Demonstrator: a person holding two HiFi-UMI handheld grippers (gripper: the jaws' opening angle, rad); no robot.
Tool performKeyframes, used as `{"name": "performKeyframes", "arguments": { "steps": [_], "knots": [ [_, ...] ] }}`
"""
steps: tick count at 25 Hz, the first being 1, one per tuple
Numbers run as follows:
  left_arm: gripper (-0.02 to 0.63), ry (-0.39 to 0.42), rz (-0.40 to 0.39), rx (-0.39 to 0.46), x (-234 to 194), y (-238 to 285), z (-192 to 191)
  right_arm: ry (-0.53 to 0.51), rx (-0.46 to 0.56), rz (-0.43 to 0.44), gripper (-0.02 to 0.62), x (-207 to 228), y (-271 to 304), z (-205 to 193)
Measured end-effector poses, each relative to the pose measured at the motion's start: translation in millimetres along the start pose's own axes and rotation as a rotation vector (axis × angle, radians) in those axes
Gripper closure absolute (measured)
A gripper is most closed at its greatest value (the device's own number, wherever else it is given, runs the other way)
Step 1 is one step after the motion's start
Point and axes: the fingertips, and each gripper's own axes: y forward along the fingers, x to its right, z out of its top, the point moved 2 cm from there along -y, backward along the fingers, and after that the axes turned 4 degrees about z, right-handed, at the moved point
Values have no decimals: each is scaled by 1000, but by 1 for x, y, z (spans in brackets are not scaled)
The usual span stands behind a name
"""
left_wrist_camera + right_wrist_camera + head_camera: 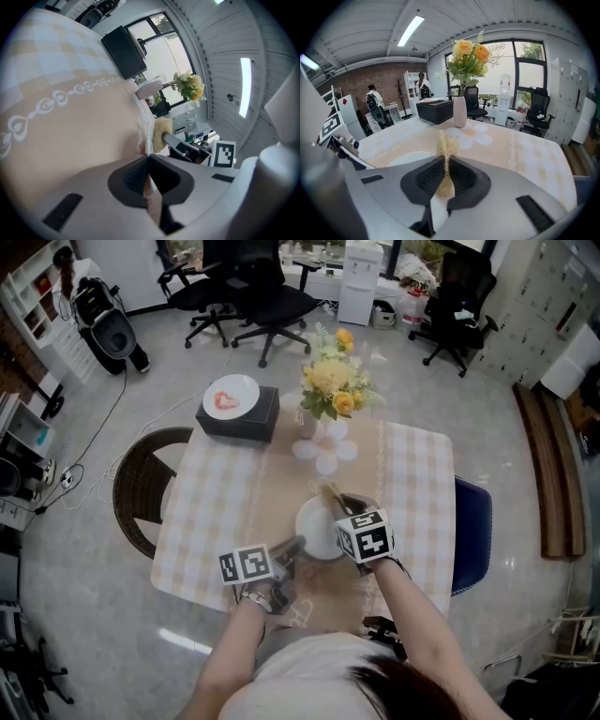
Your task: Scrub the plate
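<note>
A white plate [317,529] lies on the beige runner near the table's front edge. My left gripper [297,546] comes in from the left and is shut on the plate's near-left rim [145,138]. My right gripper [341,506] is over the plate's right side, shut on a yellow scrubbing sponge [332,493] that pokes out past the jaws. In the right gripper view the sponge [446,149] stands edge-on between the jaws of my right gripper [445,161], with the plate [410,158] below left. From my left gripper [149,161] the sponge [161,133] shows just past the rim.
A vase of yellow flowers [330,381] stands on a flower-shaped mat [323,452] behind the plate. A black box [238,414] with a small red-marked plate [230,396] sits at the back left. A wicker chair [141,488] is at the left, a blue chair [472,531] at the right.
</note>
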Motion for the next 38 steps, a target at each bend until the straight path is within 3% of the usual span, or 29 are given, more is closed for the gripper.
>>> {"name": "performKeyframes", "arguments": {
  "steps": [7,22,31,38],
  "knots": [
    [589,9,10,3,0,0,-1,41,21,11,558,-3,-9,3],
    [589,4,14,3,0,0,0,140,38,248,558,-64,-20,2],
    [589,11,17,5,1,-2,-1,28,-32,275,558,-81,-11,-9],
    [589,11,28,7,0,0,0,-67,-48,217,558,-74,-7,-11]
  ]
}}
